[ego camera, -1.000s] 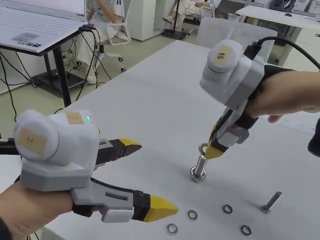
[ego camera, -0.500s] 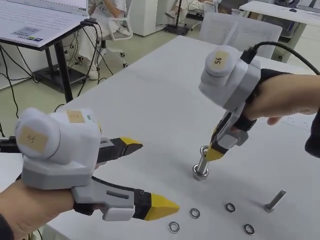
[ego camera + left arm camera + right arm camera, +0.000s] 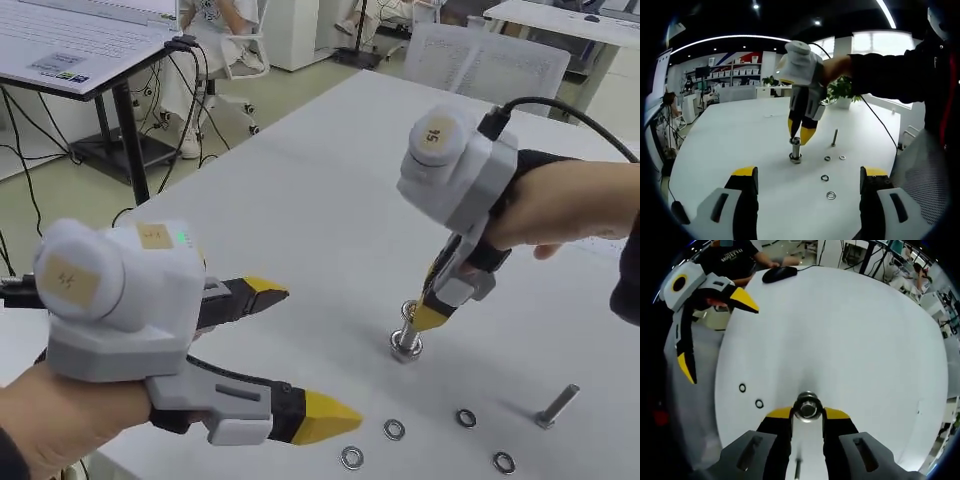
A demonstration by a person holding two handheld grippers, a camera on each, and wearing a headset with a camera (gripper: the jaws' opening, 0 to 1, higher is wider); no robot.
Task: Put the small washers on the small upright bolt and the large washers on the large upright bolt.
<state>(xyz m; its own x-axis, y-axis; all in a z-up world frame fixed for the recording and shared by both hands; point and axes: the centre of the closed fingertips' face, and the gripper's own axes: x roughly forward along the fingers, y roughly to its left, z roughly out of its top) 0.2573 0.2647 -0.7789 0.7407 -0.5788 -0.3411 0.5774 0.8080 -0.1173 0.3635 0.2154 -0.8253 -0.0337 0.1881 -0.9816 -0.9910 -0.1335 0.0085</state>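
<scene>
Steel large washer [image 3: 808,409] clamped between right gripper [image 3: 808,413] fingers [image 3: 780,413] atop large bolt [image 3: 405,341]; left gripper [image 3: 809,172] fingers [image 3: 745,172] apart

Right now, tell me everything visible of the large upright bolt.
The large upright bolt is bright silvery metal. It stands on its wider base end on the white table, with its threaded shank pointing up. A washer sits tilted at its top end, apparently pinched by the right gripper, whose yellow tips flank the shank. Nothing else touches it.

Yellow-tipped black fingers [image 3: 325,417], silver bolt [image 3: 407,338] and washers [image 3: 394,430], white table [image 3: 300,200].
</scene>
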